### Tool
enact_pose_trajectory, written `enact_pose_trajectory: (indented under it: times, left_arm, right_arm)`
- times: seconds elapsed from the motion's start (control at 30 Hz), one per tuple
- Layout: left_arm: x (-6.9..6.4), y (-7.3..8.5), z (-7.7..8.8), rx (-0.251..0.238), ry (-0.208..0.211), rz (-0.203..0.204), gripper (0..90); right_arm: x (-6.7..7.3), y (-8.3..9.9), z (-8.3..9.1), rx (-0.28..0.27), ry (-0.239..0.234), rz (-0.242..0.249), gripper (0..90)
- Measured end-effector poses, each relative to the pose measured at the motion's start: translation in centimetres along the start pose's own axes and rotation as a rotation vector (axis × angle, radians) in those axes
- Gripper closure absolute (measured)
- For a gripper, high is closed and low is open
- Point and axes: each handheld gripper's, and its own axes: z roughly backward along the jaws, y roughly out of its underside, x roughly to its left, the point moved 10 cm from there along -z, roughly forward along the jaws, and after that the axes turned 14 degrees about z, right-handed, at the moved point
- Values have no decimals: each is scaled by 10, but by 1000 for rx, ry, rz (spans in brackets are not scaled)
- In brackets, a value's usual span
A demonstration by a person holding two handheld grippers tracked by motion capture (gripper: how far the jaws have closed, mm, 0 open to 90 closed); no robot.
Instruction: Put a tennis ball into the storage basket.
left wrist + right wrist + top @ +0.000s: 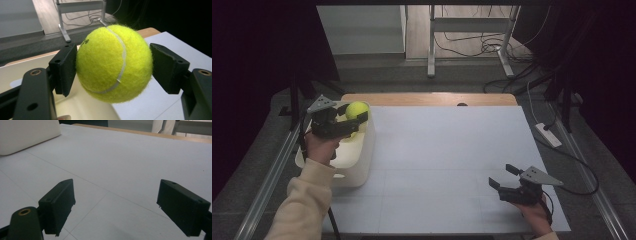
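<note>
A yellow tennis ball (356,110) (114,63) hangs above the white bin (360,161) at the table's left side, pressed between both black pads of my left gripper (352,114) (113,67), which is shut on it. The ball sits over the bin's far part, near its right wall. At the table's near right my right gripper (505,177) (116,205) rests low over the white tabletop (447,150), its jaws spread wide with nothing between them.
The bin's pale inside (82,107) lies under the ball. A wooden strip (427,98) runs along the table's far edge. Beyond it stand a metal table frame (472,35), loose cables and a power strip (548,135) on the floor at the right.
</note>
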Motion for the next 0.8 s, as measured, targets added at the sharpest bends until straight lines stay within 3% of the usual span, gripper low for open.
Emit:
enact_pose_trajectory:
  times: [0.4, 0.8]
  left_arm:
    - [21, 2, -3, 27, -80, 8, 270]
    - [35, 7, -9, 65, -107, 26, 270]
  right_arm:
    - [0, 0, 0, -4, 2, -3, 148]
    - [0, 0, 0, 0, 3, -2, 148]
